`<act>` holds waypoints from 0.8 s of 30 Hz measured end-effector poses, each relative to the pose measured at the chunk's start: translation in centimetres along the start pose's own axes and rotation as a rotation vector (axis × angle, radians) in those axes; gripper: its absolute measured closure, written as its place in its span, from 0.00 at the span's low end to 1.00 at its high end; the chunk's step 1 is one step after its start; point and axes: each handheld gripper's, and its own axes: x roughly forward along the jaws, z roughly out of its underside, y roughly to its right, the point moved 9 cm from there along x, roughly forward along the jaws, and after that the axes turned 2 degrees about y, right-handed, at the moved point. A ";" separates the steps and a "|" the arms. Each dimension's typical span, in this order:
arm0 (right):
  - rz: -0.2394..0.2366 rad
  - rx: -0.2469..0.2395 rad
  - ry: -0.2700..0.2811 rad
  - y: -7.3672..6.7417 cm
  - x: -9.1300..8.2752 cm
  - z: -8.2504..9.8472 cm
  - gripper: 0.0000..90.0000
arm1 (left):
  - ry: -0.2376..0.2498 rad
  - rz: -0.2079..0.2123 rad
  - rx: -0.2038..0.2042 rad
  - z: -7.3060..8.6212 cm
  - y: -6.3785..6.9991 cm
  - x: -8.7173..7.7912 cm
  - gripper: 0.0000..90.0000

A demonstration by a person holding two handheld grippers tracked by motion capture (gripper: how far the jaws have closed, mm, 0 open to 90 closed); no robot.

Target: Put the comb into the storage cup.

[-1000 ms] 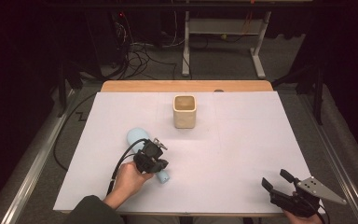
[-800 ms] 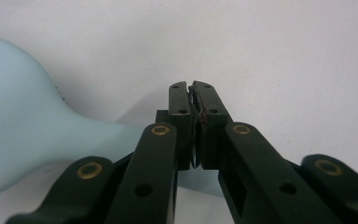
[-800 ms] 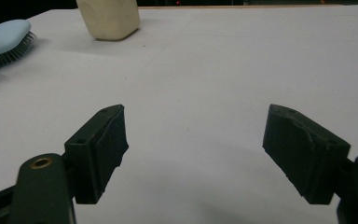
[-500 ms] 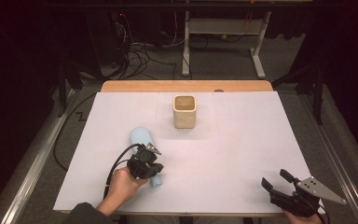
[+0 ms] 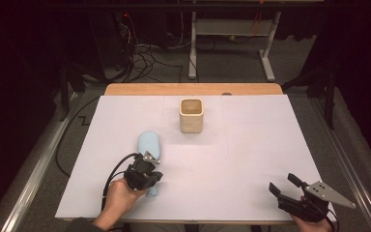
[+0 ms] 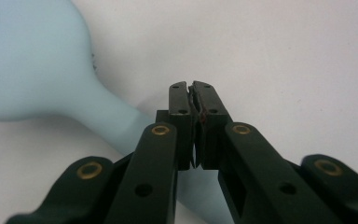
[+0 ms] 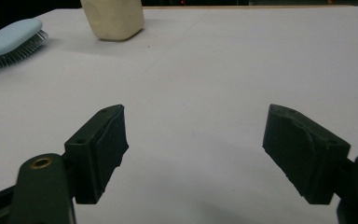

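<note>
Two matte black claws: the left claw (image 5: 147, 174), pinched shut on nothing, sits over the smooth pale-blue bristled hairbrush (image 5: 149, 145) lower left on the white tabletop (image 5: 251, 145); the right claw (image 5: 282, 186) gapes wide, lower right.

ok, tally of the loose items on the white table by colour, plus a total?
Light blue plastic hairbrush: 1
Cream square-sided ceramic cup: 1
Total: 2 things on the white table.
</note>
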 end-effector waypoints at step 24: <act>-0.041 -0.018 -0.010 -0.5 1.5 -0.5 0.24 | 0.001 -0.167 -0.040 2.6 -2.8 -1.4 0.96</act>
